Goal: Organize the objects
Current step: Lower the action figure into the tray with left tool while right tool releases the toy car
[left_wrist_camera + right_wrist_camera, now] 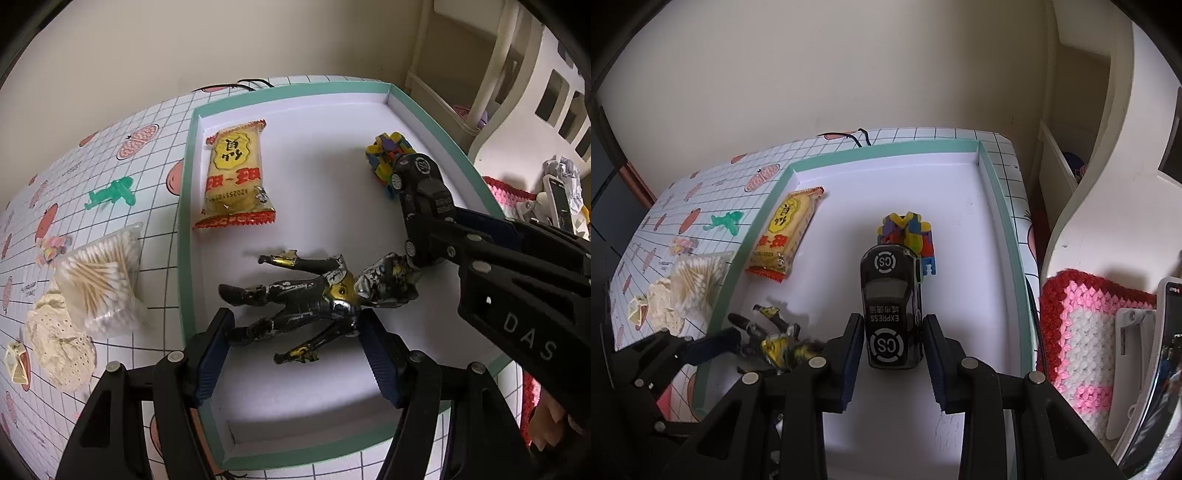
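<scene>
Toys are being gathered in the tray [186,206]: the figure [314,295] lies flat between the spread left gripper [295,354], while the car [891,306] is pinched by the right gripper [891,354], nose beside the blocks [908,236].

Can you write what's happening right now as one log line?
left gripper: open around black action figure | right gripper: holding black toy car | both inside green-rimmed tray
</scene>
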Action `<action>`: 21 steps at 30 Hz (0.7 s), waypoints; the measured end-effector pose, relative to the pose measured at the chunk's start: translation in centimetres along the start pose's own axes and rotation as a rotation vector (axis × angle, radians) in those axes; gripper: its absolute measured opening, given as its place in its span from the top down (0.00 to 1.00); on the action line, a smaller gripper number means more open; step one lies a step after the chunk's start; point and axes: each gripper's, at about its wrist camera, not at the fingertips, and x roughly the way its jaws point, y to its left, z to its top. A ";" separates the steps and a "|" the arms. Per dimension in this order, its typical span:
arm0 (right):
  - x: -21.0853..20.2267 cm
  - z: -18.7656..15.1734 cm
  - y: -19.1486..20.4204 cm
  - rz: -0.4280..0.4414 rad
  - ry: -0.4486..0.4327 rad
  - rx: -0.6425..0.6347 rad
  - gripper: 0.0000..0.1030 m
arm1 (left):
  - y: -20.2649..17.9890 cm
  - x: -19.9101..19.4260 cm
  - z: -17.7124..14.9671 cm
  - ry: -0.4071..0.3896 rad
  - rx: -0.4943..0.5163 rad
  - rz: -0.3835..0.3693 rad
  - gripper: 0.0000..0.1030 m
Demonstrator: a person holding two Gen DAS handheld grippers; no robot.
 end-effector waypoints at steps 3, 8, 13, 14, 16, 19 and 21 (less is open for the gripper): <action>-0.2 0.2 0.0 0.002 -0.006 0.002 0.63 | -0.1 -0.1 0.0 0.000 0.005 -0.007 0.32; -0.8 0.4 0.0 0.004 -0.025 0.008 0.58 | 0.0 -0.7 -0.4 -0.001 -0.004 -0.020 0.32; -1.5 0.6 -0.1 0.012 -0.043 0.019 0.58 | 0.3 -1.5 -0.5 -0.010 -0.007 -0.036 0.32; -1.7 0.7 -0.1 0.013 -0.047 0.019 0.58 | 0.3 -1.8 -0.6 -0.013 -0.008 -0.039 0.32; -2.1 0.8 0.0 0.015 -0.061 0.020 0.58 | 0.5 -2.3 -0.6 -0.017 -0.008 -0.050 0.31; -2.7 1.0 0.1 0.014 -0.078 0.017 0.58 | 0.9 -3.2 -0.6 -0.030 -0.015 -0.068 0.31; -3.0 1.1 0.2 0.014 -0.085 0.016 0.58 | 1.4 -3.8 -0.5 -0.046 -0.025 -0.081 0.31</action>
